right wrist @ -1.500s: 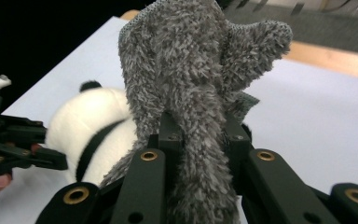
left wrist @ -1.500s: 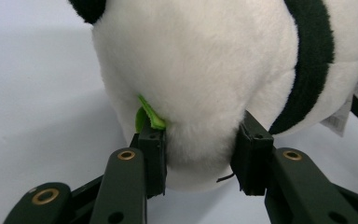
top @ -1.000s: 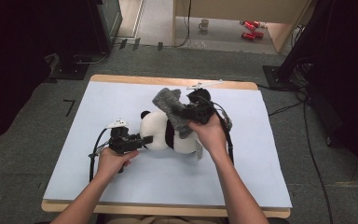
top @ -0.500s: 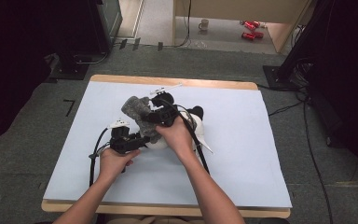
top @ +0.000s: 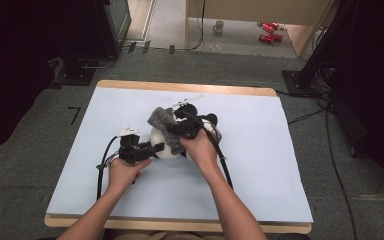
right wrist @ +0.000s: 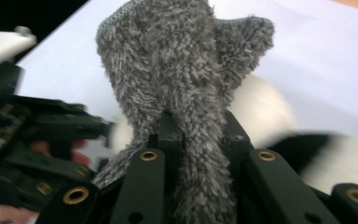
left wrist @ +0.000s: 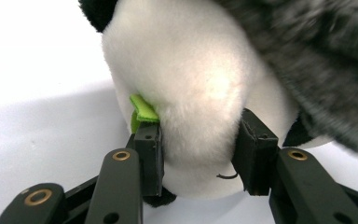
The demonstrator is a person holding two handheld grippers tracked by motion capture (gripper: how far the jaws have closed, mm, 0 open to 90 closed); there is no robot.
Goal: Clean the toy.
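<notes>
Now, nearest the front edge of the table (top: pixel 130 195), the left gripper (top: pixel 152 149) is clamped on the plush panda (top: pixel 167 147), its jaws squeezing the white body from both sides; in the left gripper view the pads (left wrist: pixel 150 154) dent the fur just under a small green tag (left wrist: pixel 142 112). The panda lies near the middle of the blue surface, well clear of every edge. Just beyond, the right gripper (top: pixel 172 127) is closed tight on a fuzzy grey garment (top: pixel 161 120), the fabric pinched and bunching up between its jaws, and it hangs right over the panda's white body. So the toy is pinned and the garment is in hand and brought over it; I judge the dressing itself is barely begun. What's left: opening the grey piece, pulling it over the panda, then letting go.
</notes>
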